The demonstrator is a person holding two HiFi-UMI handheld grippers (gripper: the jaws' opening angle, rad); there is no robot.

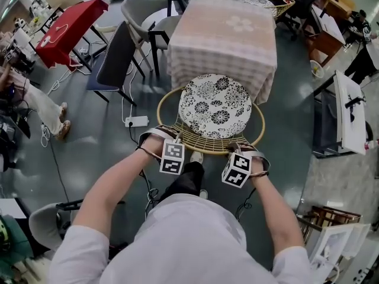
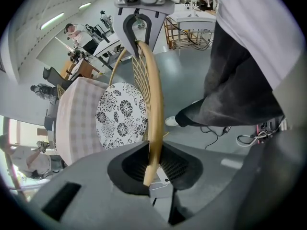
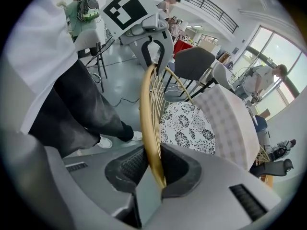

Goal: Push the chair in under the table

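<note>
- The round rattan chair stands at the centre of the head view, just below the table with its pale checked cloth.
- A black-and-white floral cushion fills the seat. Its far edge meets the hanging hem of the cloth, and most of the seat lies clear of the table top.
- The left gripper is at the lower left of the chair's back and points steeply down. In the left gripper view the curved back rim runs straight through its jaws, which are clamped on it.
- The right gripper is at the lower right of the back. In the right gripper view the same rim passes between its jaws, with the pads closed against the cane.
- The person stands directly behind the chair with both forearms stretched toward it. A dark trouser leg and a white shoe show beside the rim.
- A white power strip lies on the grey floor left of the chair.
- A dark grey chair and a red-covered table are in the upper left.
</note>
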